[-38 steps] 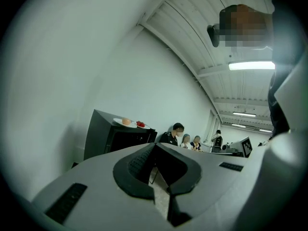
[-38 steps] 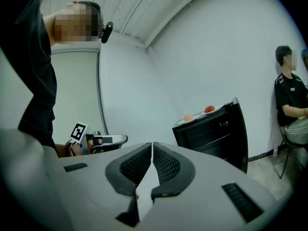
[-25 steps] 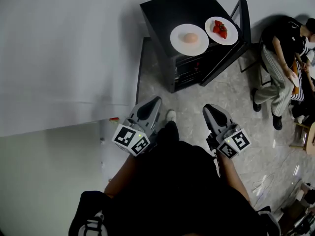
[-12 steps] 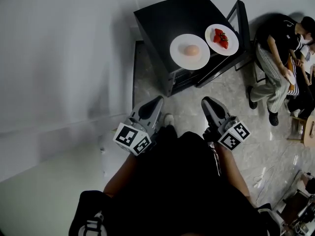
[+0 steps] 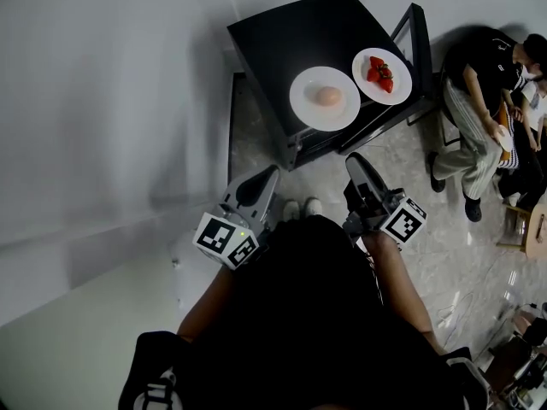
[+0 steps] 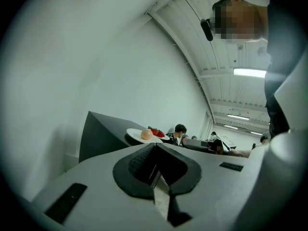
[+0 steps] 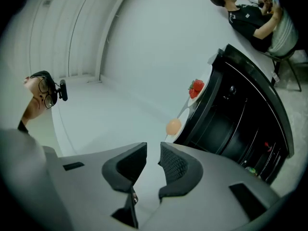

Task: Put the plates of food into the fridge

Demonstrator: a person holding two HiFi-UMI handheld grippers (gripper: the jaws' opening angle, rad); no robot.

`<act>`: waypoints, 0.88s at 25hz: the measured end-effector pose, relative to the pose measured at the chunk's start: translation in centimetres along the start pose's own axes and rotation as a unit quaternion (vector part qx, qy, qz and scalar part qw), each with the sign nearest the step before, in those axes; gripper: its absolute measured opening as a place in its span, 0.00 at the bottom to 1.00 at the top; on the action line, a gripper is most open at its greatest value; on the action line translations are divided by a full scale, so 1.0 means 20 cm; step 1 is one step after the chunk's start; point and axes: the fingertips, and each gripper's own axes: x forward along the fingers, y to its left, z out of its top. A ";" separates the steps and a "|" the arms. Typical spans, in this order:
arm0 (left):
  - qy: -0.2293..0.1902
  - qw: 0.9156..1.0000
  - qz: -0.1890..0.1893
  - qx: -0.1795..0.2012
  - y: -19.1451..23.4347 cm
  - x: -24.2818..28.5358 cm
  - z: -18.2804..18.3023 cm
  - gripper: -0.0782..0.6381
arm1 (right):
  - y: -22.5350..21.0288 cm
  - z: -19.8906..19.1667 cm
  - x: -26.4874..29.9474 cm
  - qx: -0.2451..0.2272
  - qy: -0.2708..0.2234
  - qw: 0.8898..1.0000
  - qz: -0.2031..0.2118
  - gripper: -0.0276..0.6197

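Two white plates sit on top of a low black fridge (image 5: 291,32). One plate (image 5: 325,98) carries a round pale food, the other plate (image 5: 381,75) red strawberries. The fridge's door (image 5: 402,75) stands open at the right, and shelves show inside the fridge (image 7: 231,124). Both grippers hover over the floor short of the fridge. My left gripper (image 5: 268,174) is shut and empty, pads together (image 6: 155,144). My right gripper (image 5: 357,162) has its jaws opening, a narrow gap between the pads (image 7: 153,149), nothing in it. Over the jaws show the round food (image 6: 147,134) (image 7: 173,126) and the strawberries (image 7: 196,87).
A white wall (image 5: 102,101) runs along the left, close to the fridge. A seated person (image 5: 483,92) is at the right beside the open door. The floor (image 5: 410,212) is pale marble tile. A wooden stool (image 5: 530,229) stands at the far right.
The fridge and plates sit a little nearer and further left in view. My right gripper has risen toward the fridge. The left gripper has hardly moved.
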 end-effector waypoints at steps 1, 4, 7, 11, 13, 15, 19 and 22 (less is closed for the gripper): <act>0.000 1.000 0.003 0.000 0.00 0.01 0.00 0.14 | -0.02 0.01 0.01 0.007 -0.001 1.000 0.002 0.17; -0.002 1.000 0.003 0.002 -0.01 0.04 0.02 0.14 | -0.08 0.04 0.06 0.050 -0.008 0.999 0.006 0.18; 0.001 1.000 0.003 0.002 -0.02 0.07 0.02 0.14 | -0.14 0.04 0.10 0.099 -0.011 0.995 0.008 0.18; 0.001 1.000 0.008 0.001 -0.02 0.10 0.04 0.14 | -0.17 0.04 0.16 0.123 0.002 0.992 0.014 0.19; 0.001 1.000 0.007 0.001 -0.02 0.12 0.04 0.14 | -0.19 0.04 0.19 0.132 0.006 0.991 0.016 0.21; 0.001 1.000 0.006 0.001 -0.01 0.14 0.04 0.14 | -0.20 0.04 0.22 0.138 0.008 0.990 0.020 0.23; 0.002 1.000 0.014 -0.004 0.02 0.14 0.04 0.14 | -0.23 0.04 0.26 0.149 0.009 0.989 0.016 0.24; -0.002 1.000 0.020 -0.005 0.03 0.14 0.05 0.14 | -0.27 0.05 0.29 0.162 0.006 0.987 0.013 0.24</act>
